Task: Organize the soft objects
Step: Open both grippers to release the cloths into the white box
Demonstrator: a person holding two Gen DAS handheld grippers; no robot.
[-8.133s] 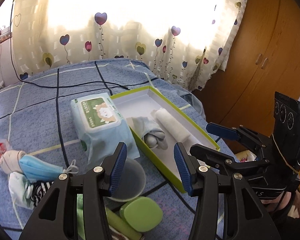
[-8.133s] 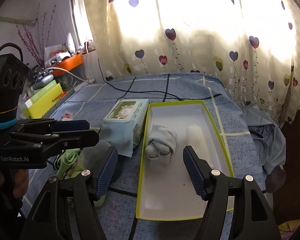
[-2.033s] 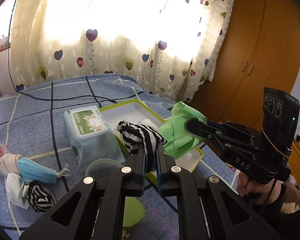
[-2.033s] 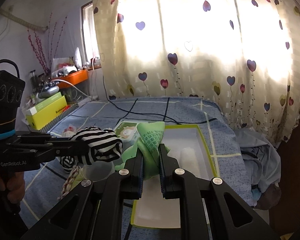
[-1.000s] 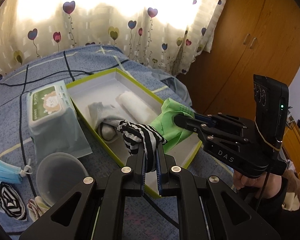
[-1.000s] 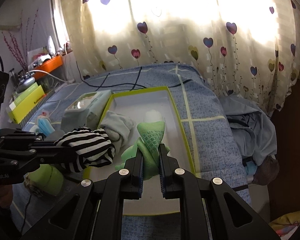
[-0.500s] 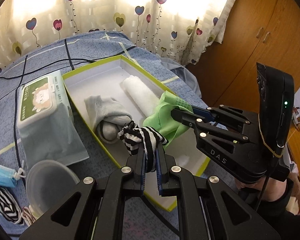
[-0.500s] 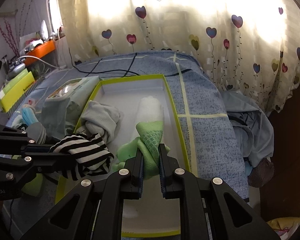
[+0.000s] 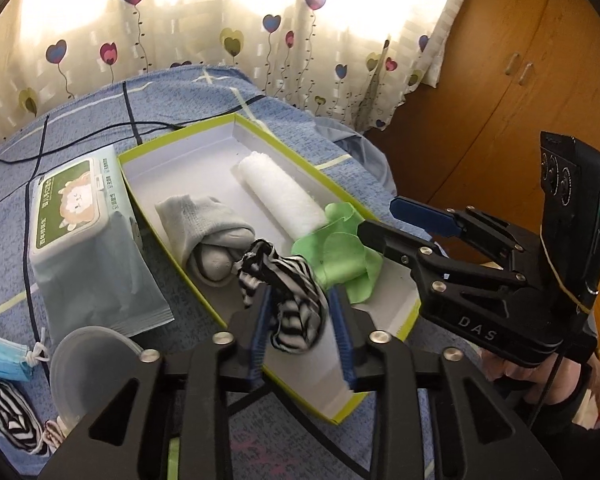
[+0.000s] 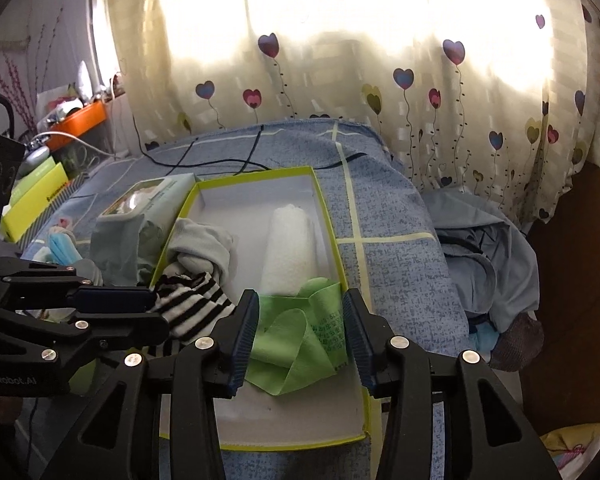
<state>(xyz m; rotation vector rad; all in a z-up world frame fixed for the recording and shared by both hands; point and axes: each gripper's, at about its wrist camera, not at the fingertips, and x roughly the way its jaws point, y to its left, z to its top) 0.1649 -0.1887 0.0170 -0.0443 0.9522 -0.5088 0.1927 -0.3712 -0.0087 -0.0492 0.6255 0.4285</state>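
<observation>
Both pairs of jaws, clamped on cloth half a second ago, now stand apart: the left hand-held gripper has let go of the black-and-white striped sock bundle, which lies between its open fingers inside the shallow white cardboard box with a lime-green rim, and the right hand-held gripper has released the crumpled light-green cloth, which lies between its spread fingers on the box floor. To finish this step well, I judge that each hand-held gripper should back straight out along its own fingers, so that no pad snags a loose fold and drags the soft piece over the low rim. Counting what sits in the box: one striped bundle, one green cloth, one grey sock ball just ahead of the left hand-held gripper, and one rolled white towel ahead of the right one, touching the green cloth. Outside on the blue checked bed cover, left of the left hand-held gripper, lie one pale-green pack of wet wipes, one clear plastic round lid, one blue face mask and one more striped bundle.
</observation>
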